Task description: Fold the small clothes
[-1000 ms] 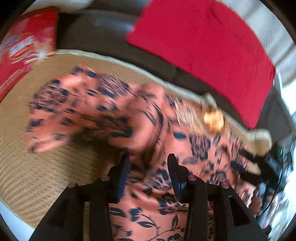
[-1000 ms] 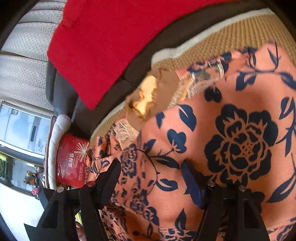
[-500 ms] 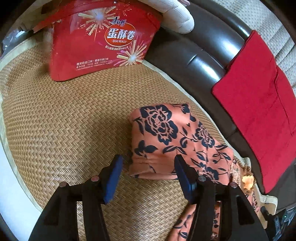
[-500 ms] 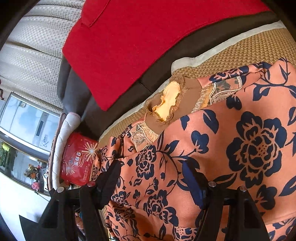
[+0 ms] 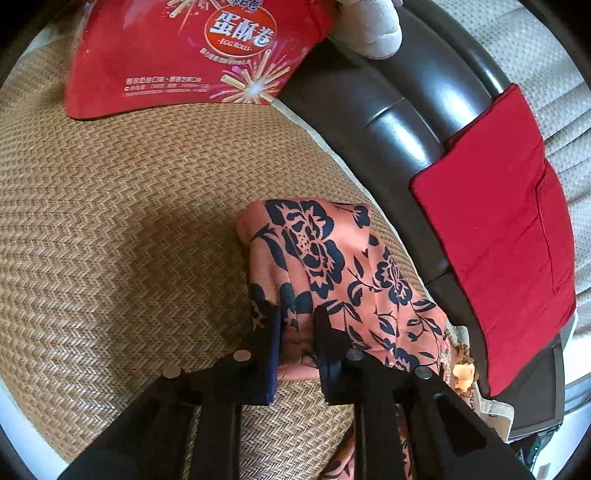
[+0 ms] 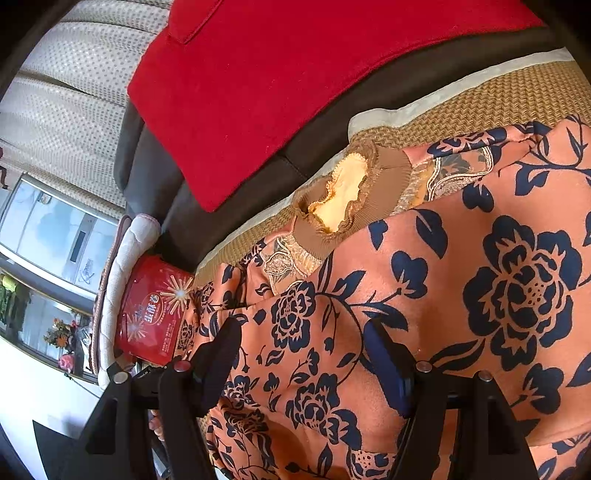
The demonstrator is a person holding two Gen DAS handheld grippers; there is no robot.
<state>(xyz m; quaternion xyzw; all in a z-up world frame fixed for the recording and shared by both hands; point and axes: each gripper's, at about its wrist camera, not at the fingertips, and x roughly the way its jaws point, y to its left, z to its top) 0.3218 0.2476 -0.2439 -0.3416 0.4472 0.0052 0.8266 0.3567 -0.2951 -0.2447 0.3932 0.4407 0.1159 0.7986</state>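
An orange garment with a navy flower print (image 6: 480, 295) lies spread on a woven mat, its brown ribbed collar (image 6: 354, 192) toward the sofa back. One sleeve (image 5: 325, 258) stretches out over the mat. My left gripper (image 5: 299, 328) is at the sleeve's end, its jaws closing with a fold of the cuff pinched between the pads. My right gripper (image 6: 303, 354) hovers just over the garment's body below the collar. Its jaws stand wide open and only flat cloth lies under them.
The woven mat (image 5: 110, 221) covers a dark leather sofa seat, with the backrest (image 5: 388, 118) behind. A red snack bag (image 5: 192, 55) lies at the mat's far end beside a pale cushion (image 5: 369, 33). A red cloth (image 5: 498, 240) drapes over the backrest.
The left gripper swung from the garment's body out to the sleeve end near the red bag, straddled the cuff with wide jaws, then narrowed onto it. The right gripper stayed put, still open.
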